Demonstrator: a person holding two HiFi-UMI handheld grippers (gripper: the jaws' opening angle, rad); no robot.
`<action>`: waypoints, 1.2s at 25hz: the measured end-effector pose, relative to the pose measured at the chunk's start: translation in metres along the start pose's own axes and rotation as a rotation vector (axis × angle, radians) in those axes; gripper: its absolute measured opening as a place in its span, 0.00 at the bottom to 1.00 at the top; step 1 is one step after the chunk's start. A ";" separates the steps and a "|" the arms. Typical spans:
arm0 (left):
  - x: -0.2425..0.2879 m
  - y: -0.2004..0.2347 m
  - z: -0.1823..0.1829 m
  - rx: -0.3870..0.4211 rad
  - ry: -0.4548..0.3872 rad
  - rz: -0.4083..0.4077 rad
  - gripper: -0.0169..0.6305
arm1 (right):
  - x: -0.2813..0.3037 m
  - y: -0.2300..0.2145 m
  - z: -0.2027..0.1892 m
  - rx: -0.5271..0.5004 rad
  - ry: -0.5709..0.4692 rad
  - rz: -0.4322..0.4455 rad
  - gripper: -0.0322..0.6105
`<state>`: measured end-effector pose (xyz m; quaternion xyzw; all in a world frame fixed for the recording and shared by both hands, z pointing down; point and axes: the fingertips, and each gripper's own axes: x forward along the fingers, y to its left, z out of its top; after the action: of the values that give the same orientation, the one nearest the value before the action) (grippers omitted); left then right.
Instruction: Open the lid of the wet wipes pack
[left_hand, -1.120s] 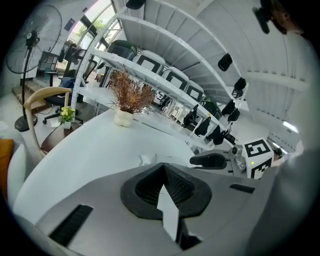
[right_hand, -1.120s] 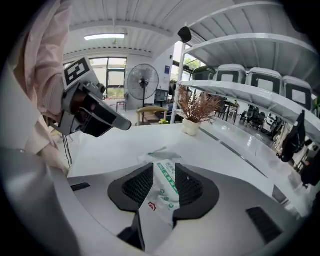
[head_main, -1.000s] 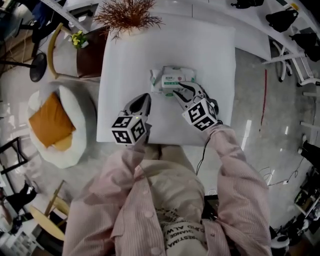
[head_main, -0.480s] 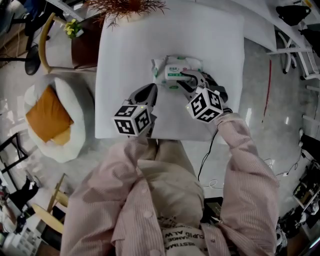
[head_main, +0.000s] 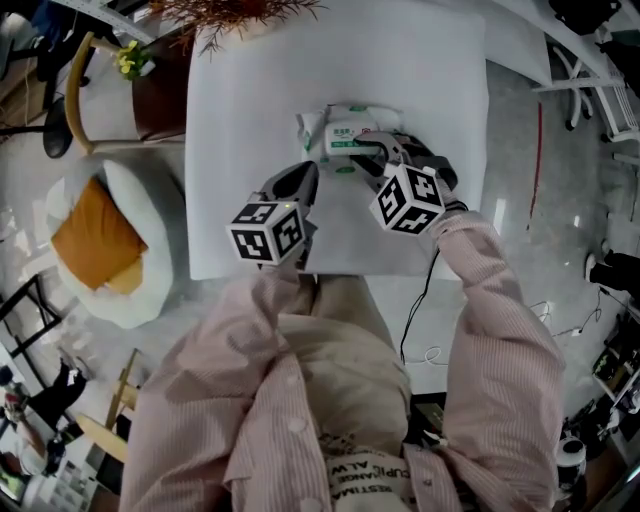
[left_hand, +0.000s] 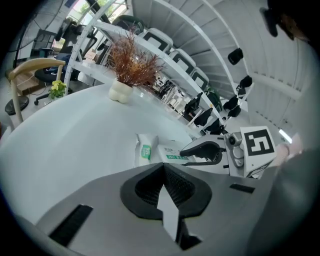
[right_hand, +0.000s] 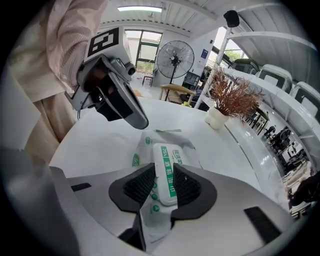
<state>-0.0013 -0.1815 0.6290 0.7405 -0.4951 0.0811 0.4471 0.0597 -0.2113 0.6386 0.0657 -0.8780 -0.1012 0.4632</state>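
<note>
On the white square table, your right gripper has just been closing on the white plastic flip lid of the white-and-green soft wet wipes pack. Its pads now grip the lid's sides, seemingly ready to lift. Your left gripper hangs clenched and empty, just beside the pack.
</note>
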 end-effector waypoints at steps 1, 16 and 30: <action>0.002 0.000 -0.001 -0.001 0.004 -0.002 0.02 | 0.000 0.000 0.000 0.010 0.001 0.010 0.21; 0.015 0.004 -0.009 -0.021 0.060 -0.008 0.02 | -0.003 -0.004 0.002 0.140 0.009 0.197 0.19; 0.017 0.006 -0.011 -0.032 0.070 0.006 0.02 | -0.013 -0.025 0.012 0.354 -0.075 0.316 0.18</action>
<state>0.0059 -0.1853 0.6483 0.7284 -0.4829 0.1002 0.4757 0.0575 -0.2313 0.6150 0.0039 -0.8980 0.1258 0.4217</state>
